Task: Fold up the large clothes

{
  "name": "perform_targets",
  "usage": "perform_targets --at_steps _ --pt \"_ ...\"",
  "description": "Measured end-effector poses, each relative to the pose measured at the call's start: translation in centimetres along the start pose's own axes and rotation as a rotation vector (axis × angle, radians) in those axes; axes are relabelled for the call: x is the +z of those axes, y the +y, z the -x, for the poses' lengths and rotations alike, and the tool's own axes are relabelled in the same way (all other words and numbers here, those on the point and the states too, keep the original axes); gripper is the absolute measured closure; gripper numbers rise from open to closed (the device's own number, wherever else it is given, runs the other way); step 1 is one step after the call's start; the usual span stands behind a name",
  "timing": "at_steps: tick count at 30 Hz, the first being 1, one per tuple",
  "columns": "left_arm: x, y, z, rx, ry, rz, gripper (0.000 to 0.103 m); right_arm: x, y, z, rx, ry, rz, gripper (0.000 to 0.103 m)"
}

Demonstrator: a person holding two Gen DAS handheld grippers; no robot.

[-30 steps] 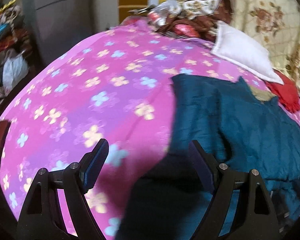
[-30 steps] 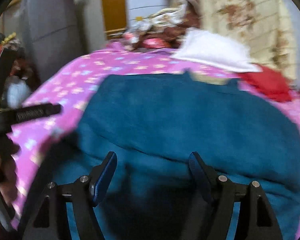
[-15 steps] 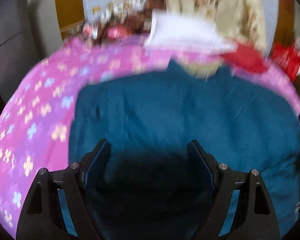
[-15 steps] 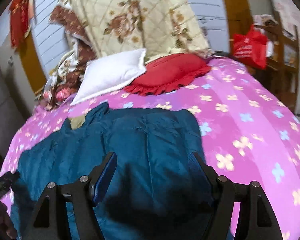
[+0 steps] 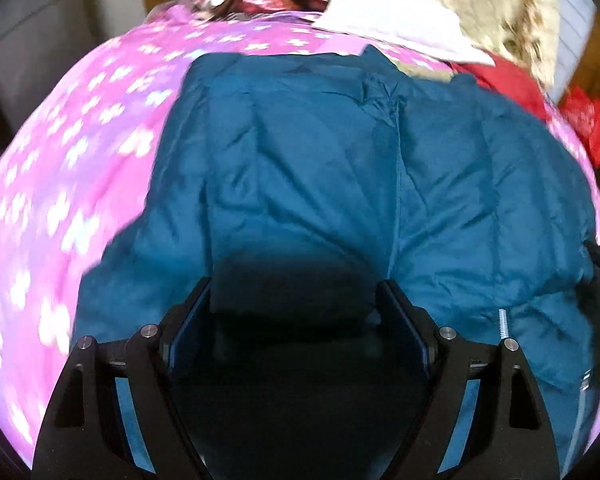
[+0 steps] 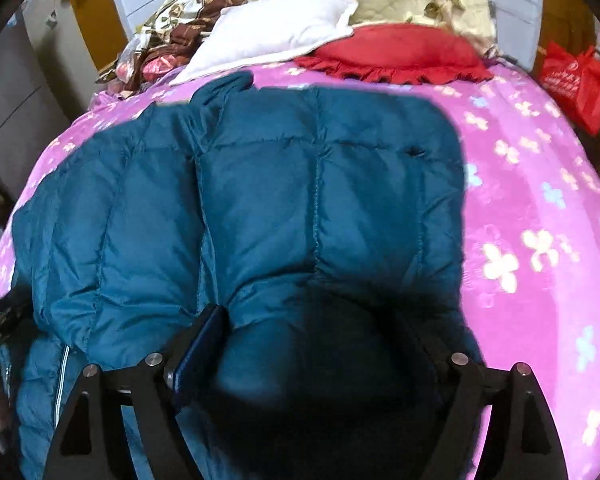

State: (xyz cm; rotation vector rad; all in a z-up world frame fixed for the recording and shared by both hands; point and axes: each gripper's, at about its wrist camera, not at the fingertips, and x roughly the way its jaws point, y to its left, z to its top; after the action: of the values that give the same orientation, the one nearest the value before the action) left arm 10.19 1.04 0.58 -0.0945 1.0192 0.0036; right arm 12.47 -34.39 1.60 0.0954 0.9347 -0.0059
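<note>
change: both views swung onto jacket (image 5: 300, 168) lying on bed (image 5: 80, 160) | left claw (image 5: 294, 300) and right claw (image 6: 320, 328) wide, apparently empty | fold grasp likely next

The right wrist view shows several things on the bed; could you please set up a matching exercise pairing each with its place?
1. teal quilted puffer jacket
2. white pillow
3. red frilled cushion
4. red plastic bag

a. beyond the bed's right edge
b. far end, right of the pillow
c. spread under the open gripper
d. far end, beside patterned bedding

Pairs: 1-c, 2-d, 3-b, 4-a
</note>
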Motion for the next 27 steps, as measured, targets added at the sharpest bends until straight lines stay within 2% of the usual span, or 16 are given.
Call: perform_targets --at_steps 2,4,6,8,10,12,13,15,16,18,21,23,24,27 --pt "0.0 0.1 1.3 0.013 -0.048 0.04 0.02 0.8 0.9 1.9 0.013 -0.106 -0.008 0.021" --pt "0.4 -0.1 3.1 0.022 -0.137 0.054 0.021 1.9 2.2 3.3 0.014 -0.189 -0.007 0.021" --pt "1.1 -1.0 4.6 0.014 -0.229 0.026 0.02 3.0 2.8 3.6 -0.007 -0.231 -0.02 0.021" --pt "2.2 -2.3 4.5 0.004 -0.286 -0.026 0.02 4.3 2.6 3.2 -0.012 -0.27 -0.077 0.021" --pt "3.1 -2.7 2.8 0.047 -0.27 -0.038 0.02 5.8 1.3 2.0 -0.023 -0.282 -0.17 0.021" --pt "3.7 -2.3 -0.6 0.111 -0.167 -0.046 0.019 7.0 0.2 -0.2 0.017 -0.244 -0.235 0.021" --pt "3.5 -1.9 -1.9 0.106 -0.122 -0.042 0.018 7.8 0.0 -2.2 0.023 -0.183 -0.242 0.021" --pt "3.6 -0.9 -2.8 0.06 -0.094 -0.008 0.016 8.1 0.6 -6.2 0.003 -0.023 -0.215 0.018" --pt "3.7 -0.7 -2.7 0.068 -0.084 0.003 0.016 7.7 1.2 -7.7 -0.009 0.004 -0.163 0.016" --pt "3.8 -0.1 -2.6 0.056 -0.068 0.03 0.016 7.7 1.8 -7.8 -0.055 -0.01 -0.104 0.012" --pt "3.8 -0.3 -2.4 0.074 -0.071 0.014 0.016 8.4 1.9 -7.2 -0.075 0.015 -0.109 0.013" --pt "3.7 -0.8 -2.3 0.085 -0.076 0.008 0.016 8.7 2.4 -4.9 -0.109 -0.041 -0.139 0.017" --pt "3.5 -0.7 -2.1 0.088 -0.078 0.007 0.016 8.9 3.4 -3.1 -0.109 -0.104 -0.139 0.017" --pt "3.4 -0.6 -2.3 0.087 -0.079 0.016 0.016 8.6 7.3 -0.5 -0.004 -0.194 -0.075 0.016"
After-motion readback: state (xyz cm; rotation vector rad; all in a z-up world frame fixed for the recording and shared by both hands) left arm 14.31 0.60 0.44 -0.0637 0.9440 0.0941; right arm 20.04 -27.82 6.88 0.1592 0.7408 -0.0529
